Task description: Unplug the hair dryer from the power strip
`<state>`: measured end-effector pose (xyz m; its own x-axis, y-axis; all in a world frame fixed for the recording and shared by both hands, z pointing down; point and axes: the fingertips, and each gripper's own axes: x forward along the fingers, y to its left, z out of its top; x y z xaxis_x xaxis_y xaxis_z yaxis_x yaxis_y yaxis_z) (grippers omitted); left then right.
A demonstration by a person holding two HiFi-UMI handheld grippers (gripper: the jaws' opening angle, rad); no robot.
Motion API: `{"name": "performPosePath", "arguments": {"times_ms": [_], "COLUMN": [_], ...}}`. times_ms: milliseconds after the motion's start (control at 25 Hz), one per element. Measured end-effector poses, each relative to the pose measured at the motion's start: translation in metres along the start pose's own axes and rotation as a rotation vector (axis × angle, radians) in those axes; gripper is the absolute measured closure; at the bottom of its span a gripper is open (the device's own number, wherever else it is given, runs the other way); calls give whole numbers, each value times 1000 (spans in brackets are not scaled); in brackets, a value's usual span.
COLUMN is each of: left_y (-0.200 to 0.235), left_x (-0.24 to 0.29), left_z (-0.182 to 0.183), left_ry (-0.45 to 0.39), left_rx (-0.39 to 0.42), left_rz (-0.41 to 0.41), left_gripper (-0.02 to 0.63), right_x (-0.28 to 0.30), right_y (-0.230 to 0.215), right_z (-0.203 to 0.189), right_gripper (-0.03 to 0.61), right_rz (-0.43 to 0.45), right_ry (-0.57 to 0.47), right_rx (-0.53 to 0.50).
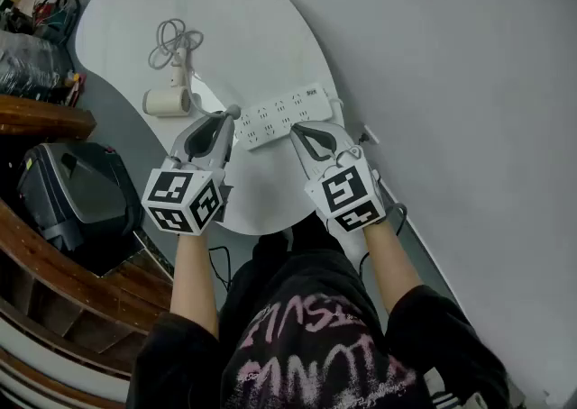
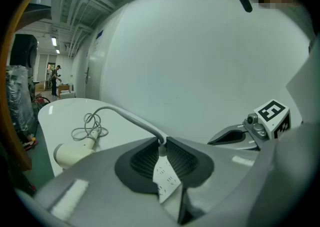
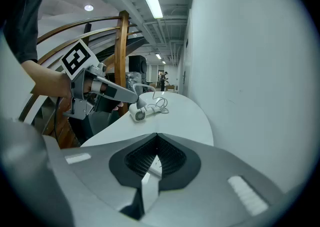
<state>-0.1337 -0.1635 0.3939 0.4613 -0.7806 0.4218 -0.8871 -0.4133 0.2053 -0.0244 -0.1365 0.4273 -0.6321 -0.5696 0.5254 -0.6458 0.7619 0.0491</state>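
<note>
Left gripper [image 1: 227,119] fingers clamp the plug [image 2: 161,149] at the power strip [image 1: 279,113]; right gripper [image 1: 297,132] fingers pinch the strip's edge.

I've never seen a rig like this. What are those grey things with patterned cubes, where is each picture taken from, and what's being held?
No robot here: a person holds a two-jaw tool in each hand. One picture looks down from a camera on their head; the other two cameras ride on the tools, looking along the jaws. On the white table lie a hair dryer with its coiled cord and a power strip. The left tool is shut on the dryer's plug at the strip; the right tool is shut on the strip's edge.
</note>
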Motion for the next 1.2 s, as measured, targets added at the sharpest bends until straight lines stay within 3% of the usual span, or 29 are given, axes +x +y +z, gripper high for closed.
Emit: {"name": "performPosePath", "arguments": {"times_ms": [240,520,680,1200], "left_y": [3,7,13,8], "left_x": [-3,-3,-5,-24], "left_z": [-12,-25,-24,14], "left_ry": [29,40,-37,-169], "left_rx": [12,-45,-142,-102], "left_rz": [31,40,44,42], "left_gripper": [558,558,558,558], "right_x": [-3,0,1,-15], "right_y": [4,6,4,-7], "right_z": [1,-2,1,47], "right_gripper": [552,552,552,554], "right_rz": [9,28,29,-50], "right_ry": [-5,-14,-25,-151], "right_rx": [-18,-11,-18,-37]}}
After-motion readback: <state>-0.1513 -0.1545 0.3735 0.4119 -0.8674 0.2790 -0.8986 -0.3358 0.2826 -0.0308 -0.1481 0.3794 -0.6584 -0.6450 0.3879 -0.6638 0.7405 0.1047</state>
